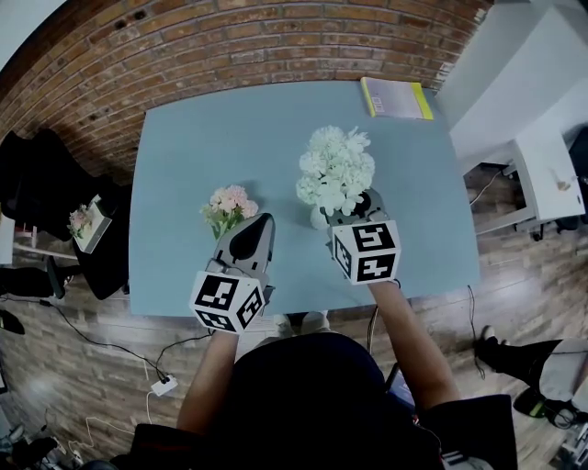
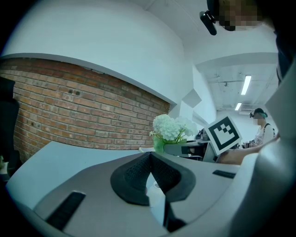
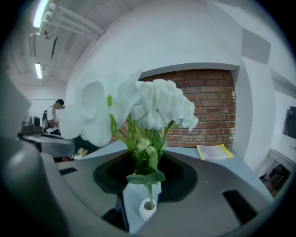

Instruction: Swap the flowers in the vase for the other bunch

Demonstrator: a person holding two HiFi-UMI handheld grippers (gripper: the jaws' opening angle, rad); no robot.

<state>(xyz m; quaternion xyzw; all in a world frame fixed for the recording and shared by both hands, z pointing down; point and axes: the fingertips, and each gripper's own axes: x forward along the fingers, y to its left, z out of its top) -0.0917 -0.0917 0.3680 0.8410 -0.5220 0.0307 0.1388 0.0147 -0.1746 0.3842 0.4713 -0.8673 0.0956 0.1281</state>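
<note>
Brick wall backs a blue-grey table with a yellow-edged book at its far corner. Right tool is narrowed on the green stems of the white flowers, above the small white vase, with one thin stem reaching down to its mouth. Left tool is closed and empty, just behind the pink bunch lying on the table.

We see even, bright overhead light from ceiling tubes, soft shadows, heavy fisheye vignetting; nearest white flowers blur out of focus
</note>
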